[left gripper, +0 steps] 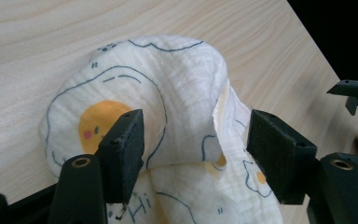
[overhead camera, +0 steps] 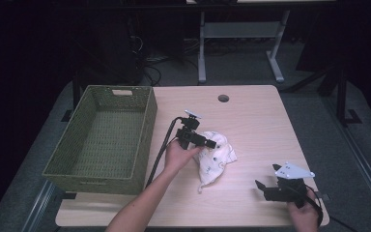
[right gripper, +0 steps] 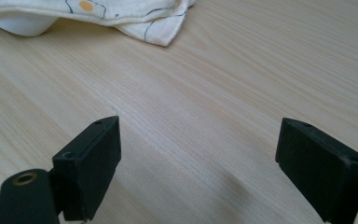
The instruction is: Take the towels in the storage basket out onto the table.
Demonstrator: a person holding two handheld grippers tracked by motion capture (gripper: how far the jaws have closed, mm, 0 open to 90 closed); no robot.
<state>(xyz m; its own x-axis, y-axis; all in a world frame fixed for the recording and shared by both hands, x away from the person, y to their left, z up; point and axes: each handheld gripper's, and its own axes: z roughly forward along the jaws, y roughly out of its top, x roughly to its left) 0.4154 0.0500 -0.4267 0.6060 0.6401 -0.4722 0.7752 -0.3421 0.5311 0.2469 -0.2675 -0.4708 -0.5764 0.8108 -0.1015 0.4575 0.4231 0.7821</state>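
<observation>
Left tool (left gripper: 196,154) spread over egg-print cloth (left gripper: 168,93) reading "Hi"; right tool (right gripper: 198,172) spread above table (right gripper: 214,93).

— Where's the left tool (overhead camera: 211,143)?
— Out ahead of the left hand (overhead camera: 178,155), forearm stretched forward, jaws parted, pads pressing nothing

— The right tool (overhead camera: 262,189)?
— Low by the near edge, right hand (overhead camera: 303,212) behind it, jaws spread wide
</observation>
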